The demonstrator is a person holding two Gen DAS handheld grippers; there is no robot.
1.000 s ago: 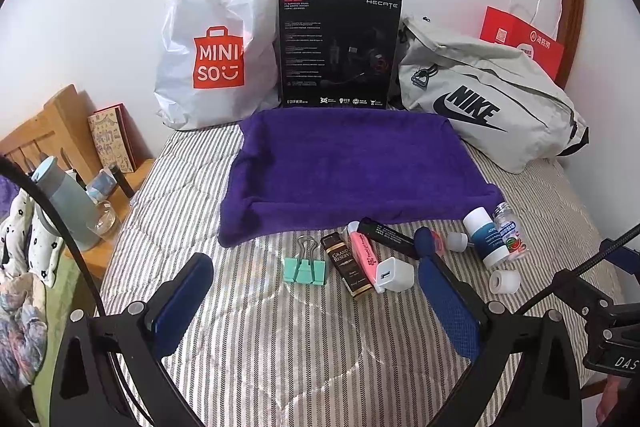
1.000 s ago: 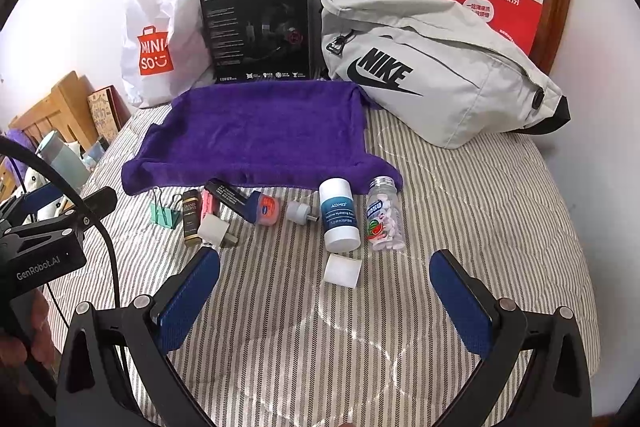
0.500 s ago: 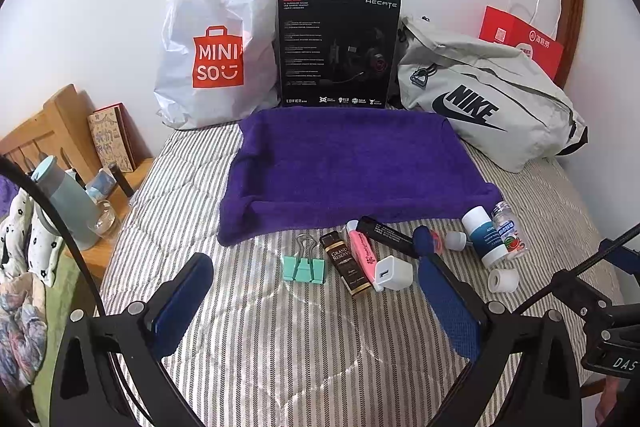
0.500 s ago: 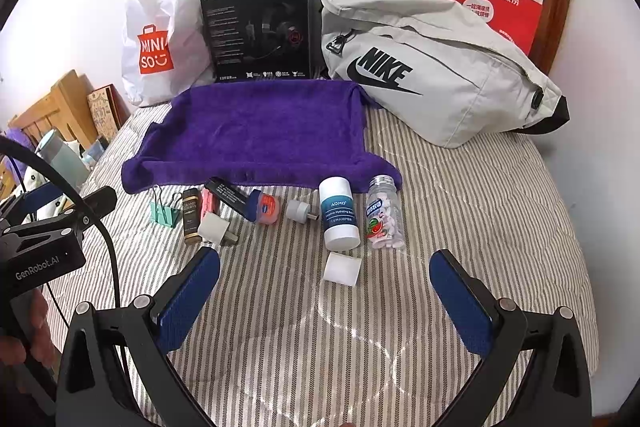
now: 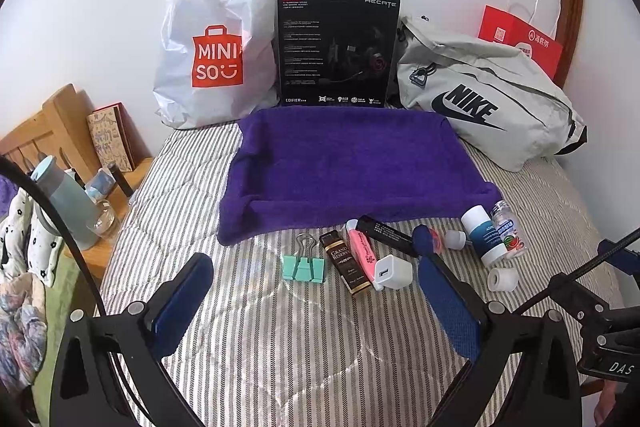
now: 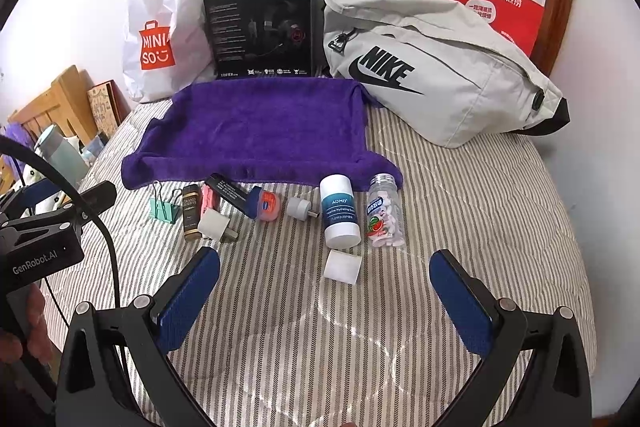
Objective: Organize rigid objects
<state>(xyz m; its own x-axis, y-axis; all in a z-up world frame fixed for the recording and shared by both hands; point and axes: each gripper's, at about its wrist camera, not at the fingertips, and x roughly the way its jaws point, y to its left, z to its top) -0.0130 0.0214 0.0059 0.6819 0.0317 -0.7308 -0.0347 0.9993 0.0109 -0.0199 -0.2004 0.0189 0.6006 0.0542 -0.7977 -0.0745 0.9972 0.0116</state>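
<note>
My left gripper (image 5: pixel 316 311) hangs over the striped bedspread (image 5: pixel 280 367) with its fingers wide apart and nothing between them. The things to sort lie in a row just in front of the purple towel (image 5: pixel 344 163).

Furthest left is a mint binder clip (image 5: pixel 303 267), stiff steel and light; I would pinch it across the flat body, not the wire loops. Just beside it lies a dark Grand Reserve bar (image 5: pixel 347 262), thin and probably brittle, best taken across its narrow sides. A pink tube (image 5: pixel 361 249) touches it, and a white charger plug (image 5: pixel 392 271) rests at their near ends: hard, boxy, smooth, an easy squeeze on two flat faces. A black tube (image 5: pixel 386 231) lies aslant behind them.

Further right, the blue-and-red Vaseline tin (image 6: pixel 264 205) and a small grey cap (image 6: pixel 299 207) look slippery and round. The ADMD stick (image 6: pixel 340 213) and the clear candy bottle (image 6: pixel 383 213) lie side by side, both likely to roll, so I would grip across the barrel at mid-length. A white cap (image 6: pixel 342 267) sits nearest my right gripper (image 6: pixel 324 301), whose fingers are also spread and empty.
</note>
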